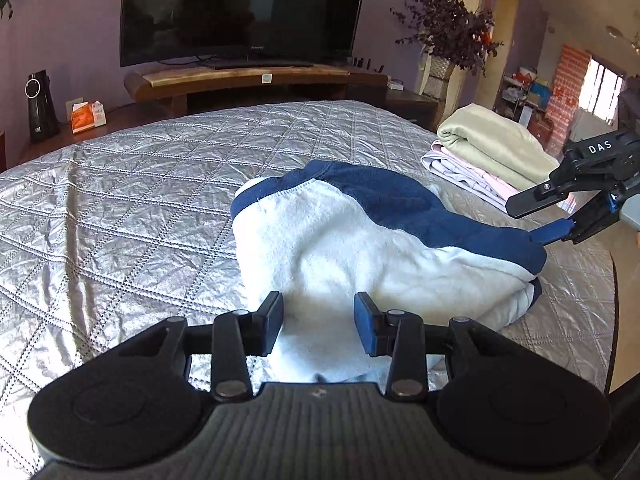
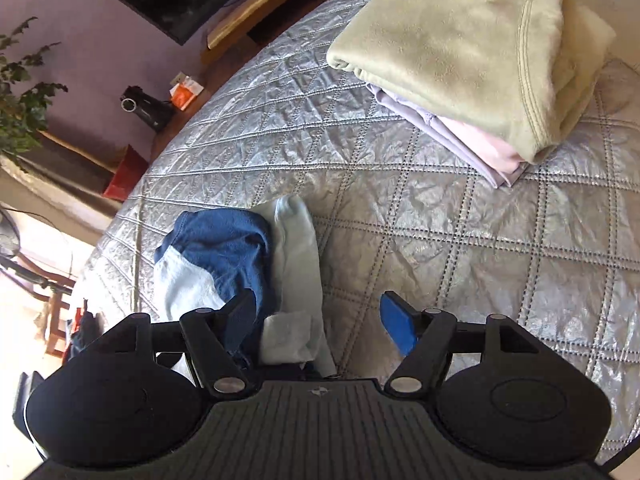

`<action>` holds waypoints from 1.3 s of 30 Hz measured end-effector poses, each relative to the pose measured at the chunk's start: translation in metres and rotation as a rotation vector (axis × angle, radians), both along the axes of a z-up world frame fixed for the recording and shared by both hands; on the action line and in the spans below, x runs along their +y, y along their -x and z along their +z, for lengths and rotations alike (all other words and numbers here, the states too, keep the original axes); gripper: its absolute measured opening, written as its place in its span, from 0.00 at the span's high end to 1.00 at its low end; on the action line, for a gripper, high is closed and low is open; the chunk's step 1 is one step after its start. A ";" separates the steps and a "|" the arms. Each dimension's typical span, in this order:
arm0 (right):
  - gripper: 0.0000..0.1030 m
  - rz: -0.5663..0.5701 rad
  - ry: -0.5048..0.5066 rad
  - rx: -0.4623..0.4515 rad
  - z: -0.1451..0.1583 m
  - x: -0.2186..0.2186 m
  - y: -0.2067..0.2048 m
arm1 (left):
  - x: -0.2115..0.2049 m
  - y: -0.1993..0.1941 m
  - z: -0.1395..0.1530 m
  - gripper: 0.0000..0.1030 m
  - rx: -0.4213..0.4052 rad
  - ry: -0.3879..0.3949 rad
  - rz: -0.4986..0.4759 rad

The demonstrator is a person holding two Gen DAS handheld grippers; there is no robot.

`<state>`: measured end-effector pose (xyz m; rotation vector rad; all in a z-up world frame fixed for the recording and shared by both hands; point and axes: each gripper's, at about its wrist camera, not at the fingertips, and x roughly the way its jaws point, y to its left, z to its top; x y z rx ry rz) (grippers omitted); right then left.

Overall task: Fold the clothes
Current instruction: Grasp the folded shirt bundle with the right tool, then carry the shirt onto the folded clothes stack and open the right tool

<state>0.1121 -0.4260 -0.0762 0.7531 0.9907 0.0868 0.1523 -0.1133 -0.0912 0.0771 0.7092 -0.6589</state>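
A white and navy fleece garment (image 1: 360,240) lies bunched on the silver quilted bed (image 1: 140,200). My left gripper (image 1: 319,322) is open, its pads either side of the garment's near white edge. My right gripper (image 1: 536,220) is open at the garment's navy right end. In the right wrist view the right gripper (image 2: 320,320) is open over the garment (image 2: 232,256), its left finger on the navy cloth and its blue right pad (image 2: 396,328) over bare quilt.
A stack of folded clothes (image 1: 484,160), pale green on top of pink and lilac, sits at the bed's right side, also in the right wrist view (image 2: 460,60). A TV (image 1: 240,12) on a wooden stand and a plant (image 1: 448,28) stand beyond the bed.
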 end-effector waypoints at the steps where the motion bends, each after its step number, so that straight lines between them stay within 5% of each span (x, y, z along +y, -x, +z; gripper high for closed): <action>1: 0.27 0.041 -0.037 0.014 -0.006 0.003 -0.003 | 0.001 -0.001 -0.001 0.64 0.006 0.008 0.001; 6: 0.20 0.120 -0.138 0.034 -0.020 0.013 -0.012 | 0.003 -0.001 -0.002 0.64 0.001 0.004 -0.012; 9: 0.32 0.132 -0.219 0.020 -0.027 0.012 -0.019 | 0.002 -0.001 -0.002 0.64 0.000 0.003 -0.018; 11: 0.32 0.170 -0.249 0.017 -0.032 0.024 -0.028 | 0.003 -0.002 -0.002 0.64 0.002 0.008 -0.019; 15: 0.29 0.264 -0.228 -0.012 -0.029 0.050 -0.054 | 0.003 -0.002 -0.003 0.63 0.000 0.010 -0.022; 20: 0.21 0.286 -0.353 0.026 -0.037 0.041 -0.073 | 0.003 -0.002 -0.004 0.63 0.003 0.017 -0.027; 21: 0.27 0.287 -0.352 0.031 -0.037 0.039 -0.075 | 0.003 -0.002 -0.005 0.62 0.004 0.017 -0.027; 24: 0.65 0.267 -0.257 0.049 -0.036 0.041 -0.067 | 0.003 -0.002 -0.005 0.62 0.004 0.016 -0.029; 34: 0.74 0.112 -0.384 -0.024 -0.041 0.040 -0.020 | 0.014 -0.013 -0.003 0.62 0.038 0.074 -0.017; 39: 0.74 0.027 -0.441 -0.093 -0.029 0.031 0.003 | 0.036 -0.024 0.005 0.63 0.022 0.140 0.110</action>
